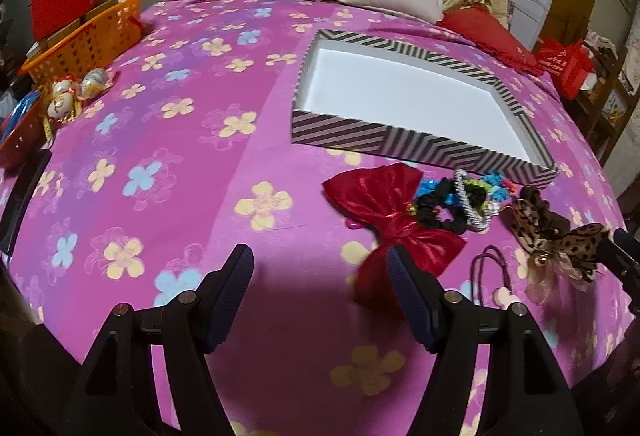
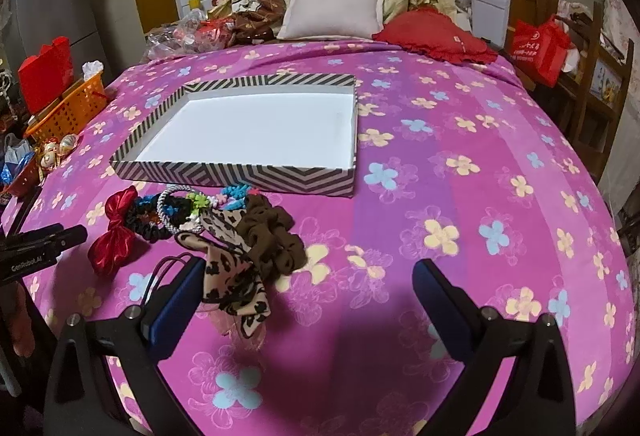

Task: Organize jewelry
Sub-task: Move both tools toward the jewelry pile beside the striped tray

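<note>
Both grippers hover spread and empty over a bed; sorting has not begun.
Left wrist view: the left gripper (image 1: 320, 276) is beside the red bow (image 1: 390, 211), the empty striped box (image 1: 416, 145) at centre right. Right wrist view: the right gripper (image 2: 308, 288) gapes near the leopard-print scrunchie (image 2: 236, 284), lower left; the next move is likely closing on it.

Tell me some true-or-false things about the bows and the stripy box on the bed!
1. The striped box has hair things inside. False: it shows only its white bottom.
2. The red bow lies on the bedspread in front of the box. True.
3. The left tool is squeezing the red bow. False: it is open and holds nothing.
4. The leopard-print bow lies beside the brown scrunchie. True.
5. The right tool is open. True.
</note>
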